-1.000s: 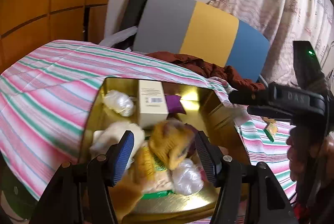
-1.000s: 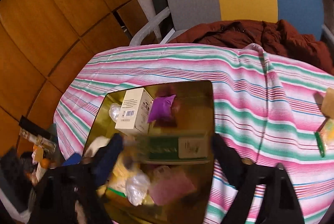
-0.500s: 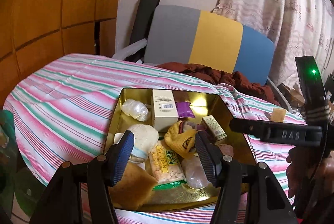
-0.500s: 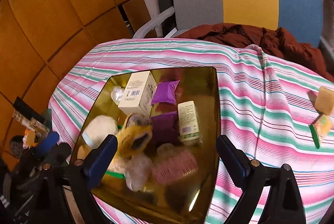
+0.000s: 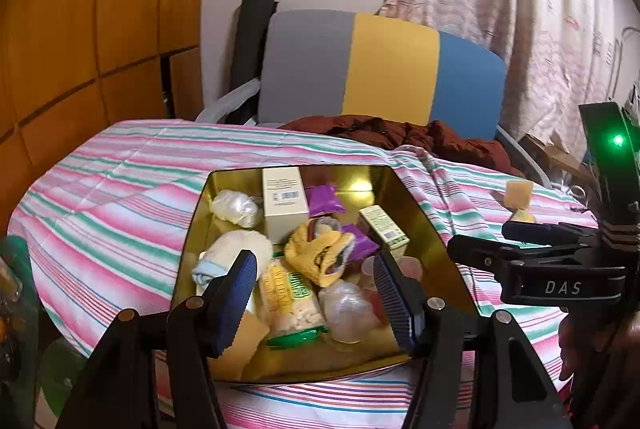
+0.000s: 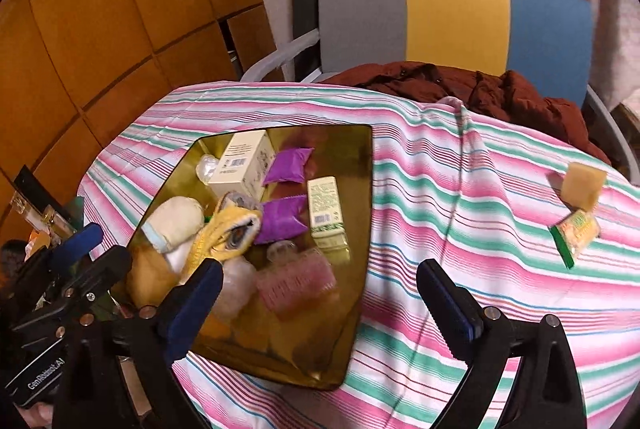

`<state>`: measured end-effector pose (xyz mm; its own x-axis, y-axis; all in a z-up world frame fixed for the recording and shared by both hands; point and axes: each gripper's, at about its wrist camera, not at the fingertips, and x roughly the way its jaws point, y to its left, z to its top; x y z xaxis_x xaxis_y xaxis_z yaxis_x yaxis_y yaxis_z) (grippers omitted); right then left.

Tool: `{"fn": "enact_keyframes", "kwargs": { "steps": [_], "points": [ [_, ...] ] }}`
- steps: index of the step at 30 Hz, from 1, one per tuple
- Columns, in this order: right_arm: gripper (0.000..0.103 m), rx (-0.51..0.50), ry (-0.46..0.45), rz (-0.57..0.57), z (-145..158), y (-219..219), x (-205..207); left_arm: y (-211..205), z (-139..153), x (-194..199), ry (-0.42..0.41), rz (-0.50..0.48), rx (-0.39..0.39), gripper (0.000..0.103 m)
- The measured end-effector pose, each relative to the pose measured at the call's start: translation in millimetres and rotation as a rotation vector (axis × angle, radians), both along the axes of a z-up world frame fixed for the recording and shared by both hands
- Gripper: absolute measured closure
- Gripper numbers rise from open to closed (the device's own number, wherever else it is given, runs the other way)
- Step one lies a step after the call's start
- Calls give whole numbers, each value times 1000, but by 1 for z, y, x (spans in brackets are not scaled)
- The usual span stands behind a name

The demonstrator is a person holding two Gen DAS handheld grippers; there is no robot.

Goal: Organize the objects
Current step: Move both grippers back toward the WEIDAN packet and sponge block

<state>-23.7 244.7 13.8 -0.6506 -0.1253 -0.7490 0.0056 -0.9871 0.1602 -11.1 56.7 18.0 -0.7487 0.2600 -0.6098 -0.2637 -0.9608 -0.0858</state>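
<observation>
Both grippers pulled back, left gripper (image 5: 314,293) and right gripper (image 6: 320,303) hovering empty with jaws apart over heaped shiny gold metal tray (image 6: 362,213); risk: tan foam block (image 6: 583,185) and green-edged snack packet (image 6: 576,235), far right, get overlooked.

Striped-cloth table (image 6: 420,197) bears gold tray (image 6: 360,213), tan block (image 6: 583,180), green-edged snack packet (image 6: 575,234).

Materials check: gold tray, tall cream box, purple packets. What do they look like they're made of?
Gold tray: likely polished metal or metallised plastic; it mirrors the items lying in it. Tall cream box: matte printed cardboard, going by its crisp folded edges and barcode. Purple packets: thin glossy plastic film by the look, pillow-shaped with crimped ends; contents not visible.
</observation>
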Motion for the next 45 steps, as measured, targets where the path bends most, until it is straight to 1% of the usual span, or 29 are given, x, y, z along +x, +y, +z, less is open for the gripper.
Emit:
{"fn": "enact_keyframes", "kwargs": {
  "steps": [3,9,17,23,25,28,30,32,33,35,37,40,45],
  "points": [
    [5,19,-9,-25,-2,11,6,8,3,4,12,-22,-15,41],
    [5,17,-20,-79,-8,41,15,26,5,10,18,-74,-36,41],
    [5,53,-15,-156,-4,88,27,57,7,16,24,-162,-72,41],
    [5,94,5,-239,10,143,32,84,9,19,29,-227,-105,41],
    [5,126,13,-279,13,165,32,94,9,19,33,-241,-121,41],
    [3,189,21,-351,8,200,30,109,10,19,34,-271,-141,41],
    [3,193,7,-413,-2,225,30,119,9,19,33,-292,-157,41],
    [3,166,-2,-490,-14,251,35,129,8,19,32,-312,-169,41],
    [3,133,-11,-537,-21,264,39,135,8,18,31,-322,-175,41],
    [3,28,-39,-621,-32,288,48,145,7,18,31,-341,-184,41],
    [3,-22,-32,-681,-32,303,54,160,4,16,24,-365,-194,41],
    [3,-52,-35,-739,-33,315,61,181,-2,15,2,-401,-193,41],
    [3,-146,-72,-817,-42,334,72,219,-12,13,-32,-486,-192,41]
  ]
}}
